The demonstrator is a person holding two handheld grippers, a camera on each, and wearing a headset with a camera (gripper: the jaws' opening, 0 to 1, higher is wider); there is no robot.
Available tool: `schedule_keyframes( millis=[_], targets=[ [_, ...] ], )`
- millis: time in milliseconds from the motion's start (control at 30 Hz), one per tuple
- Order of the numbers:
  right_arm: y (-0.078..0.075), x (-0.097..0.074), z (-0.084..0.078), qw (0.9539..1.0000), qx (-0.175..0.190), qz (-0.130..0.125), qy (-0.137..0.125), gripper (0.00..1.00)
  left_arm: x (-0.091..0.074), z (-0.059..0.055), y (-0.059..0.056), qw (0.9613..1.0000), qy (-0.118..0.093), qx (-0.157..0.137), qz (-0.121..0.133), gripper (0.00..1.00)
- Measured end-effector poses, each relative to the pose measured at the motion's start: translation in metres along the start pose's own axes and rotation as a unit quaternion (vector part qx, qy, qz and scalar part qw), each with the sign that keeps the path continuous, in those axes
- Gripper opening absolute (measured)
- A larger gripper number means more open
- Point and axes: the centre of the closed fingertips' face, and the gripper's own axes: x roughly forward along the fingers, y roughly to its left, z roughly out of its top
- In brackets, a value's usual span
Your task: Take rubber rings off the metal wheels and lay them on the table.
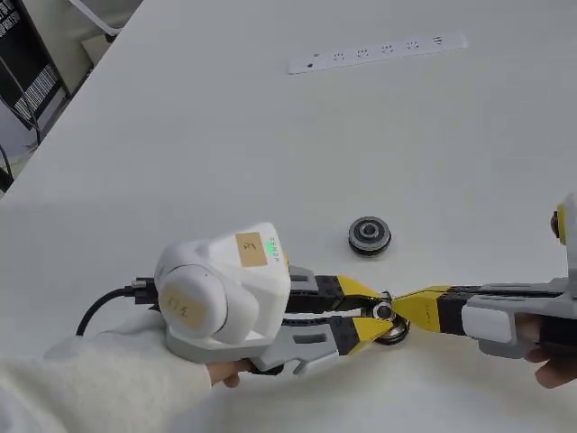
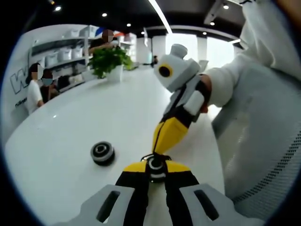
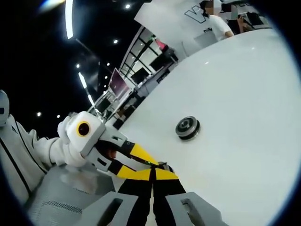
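**Fig. 1. Ring removal under way: one wheel braced, its ring pinched**

Read left to right in the head view. At 7 o'clock of the frame I hold the left gripper (image 1: 374, 311), its yellow jaws clenched on either side of the held wheel (image 2: 156, 165). The wheel sits low against the table (image 1: 225, 135) at about 5 o'clock.

The rubber ring (image 1: 395, 334) shows as the dark band on the wheel's rim, so it is not yet off.

At 11 o'clock from that wheel, near but apart, a second wheel (image 1: 370, 235) lies flat with its dark ring in place, touched by neither gripper.

From 3 o'clock the right gripper (image 1: 389, 303) reaches in. Its jaws are drawn together to a narrow point at the held wheel's upper edge. I judge them pinched on the ring's lip, though the contact is small.

A power strip (image 1: 379, 54) lies far off at 12 o'clock.

Step in hand: peeling the first ring. The next move calls for keeping the left clamp firm while I draw the right gripper away toward 3 o'clock. That should stretch the ring over the rim, after which I lay it on the table.
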Motion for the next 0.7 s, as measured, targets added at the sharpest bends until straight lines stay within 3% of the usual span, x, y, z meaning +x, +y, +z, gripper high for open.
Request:
schedule_keyframes(
  millis=[67,700],
  targets=[
    [0.0002,-0.0008,0.0,0.9999,-0.012,-0.005,0.001,0.0,0.0,0.0,0.0,1.0,0.001,0.001,-0.001,0.13],
    [0.01,-0.002,0.0062,0.9997,-0.008,0.021,-0.014,0.0,0.0002,0.0,0.0004,1.0,0.002,0.003,-0.001,0.13]
  ],
)
